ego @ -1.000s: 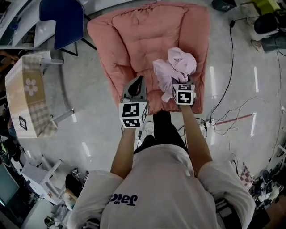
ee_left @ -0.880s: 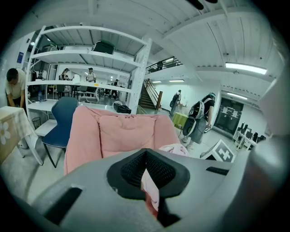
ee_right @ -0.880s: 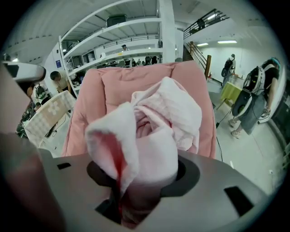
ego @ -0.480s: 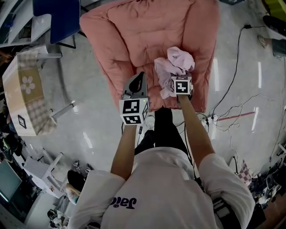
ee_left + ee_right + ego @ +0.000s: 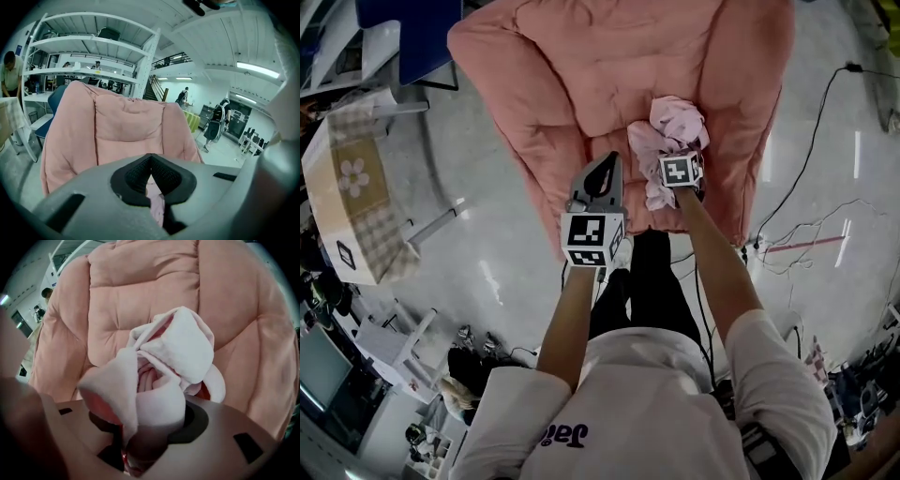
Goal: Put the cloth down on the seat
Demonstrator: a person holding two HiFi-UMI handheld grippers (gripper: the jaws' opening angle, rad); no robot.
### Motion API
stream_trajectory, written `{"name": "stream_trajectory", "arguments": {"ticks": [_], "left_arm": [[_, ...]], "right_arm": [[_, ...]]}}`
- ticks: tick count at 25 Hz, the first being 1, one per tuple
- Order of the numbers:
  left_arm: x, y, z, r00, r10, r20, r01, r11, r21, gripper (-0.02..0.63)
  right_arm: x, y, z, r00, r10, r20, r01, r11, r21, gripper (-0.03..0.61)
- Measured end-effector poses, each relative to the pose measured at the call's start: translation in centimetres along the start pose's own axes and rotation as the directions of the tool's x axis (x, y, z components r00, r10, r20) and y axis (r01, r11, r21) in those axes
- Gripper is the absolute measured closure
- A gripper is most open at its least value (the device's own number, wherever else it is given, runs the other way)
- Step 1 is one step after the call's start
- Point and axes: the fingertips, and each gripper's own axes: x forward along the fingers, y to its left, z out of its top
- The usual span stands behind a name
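So the main change over the last second: the right tongs (image 5: pixel 146 430) had reached further in over the pink armchair (image 5: pixel 534 84). The bunched-up pink cloth (image 5: pixel 677 127) ended up low over the front right part of the seat (image 5: pixel 614 127), not far from the front edge. The tongs had also just started to spread, though in the right gripper view the wad still sat jammed between them and looked gripped, not dropped. I couldn't tell if the bottom of the cloth was actually touching the cushion yet.

The left tongs (image 5: pixel 610 163) had barely shifted. They were closed to a point with nothing in them, parked over the seat's front edge just left of the cloth.

My read is that this was the start of the release, so the task looked nearly done once the cloth fell free.
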Motion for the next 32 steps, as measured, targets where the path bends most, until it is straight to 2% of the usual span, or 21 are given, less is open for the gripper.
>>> {"name": "stream_trajectory", "arguments": {"ticks": [8,15,25,32], "left_arm": [[1.7,1.4,-2.1,0.999,0.019,-0.026,-0.019,1.000,-0.009,0.600],[0.7,1.5,-2.6,0.999,0.039,-0.027,-0.040,0.999,-0.019,0.600],[-3.5,0.4,-0.7,0.999,0.044,0.024,-0.043,0.998,-0.035,0.600],[-7.2,-1.4,0.9,0.996,0.028,0.084,-0.024,0.998,-0.053,0.600]], "right_arm": [[4.1,-0.3,0.2,0.999,-0.026,-0.031,0.024,0.998,-0.057,0.291],[3.1,0.0,0.0,1.000,-0.011,0.001,0.012,0.998,-0.062,0.255],[-3.3,0.4,-1.2,0.999,0.000,0.046,0.002,0.999,-0.041,0.236],[-9.3,0.1,-0.6,0.982,-0.018,0.187,0.019,1.000,-0.006,0.236]]}}
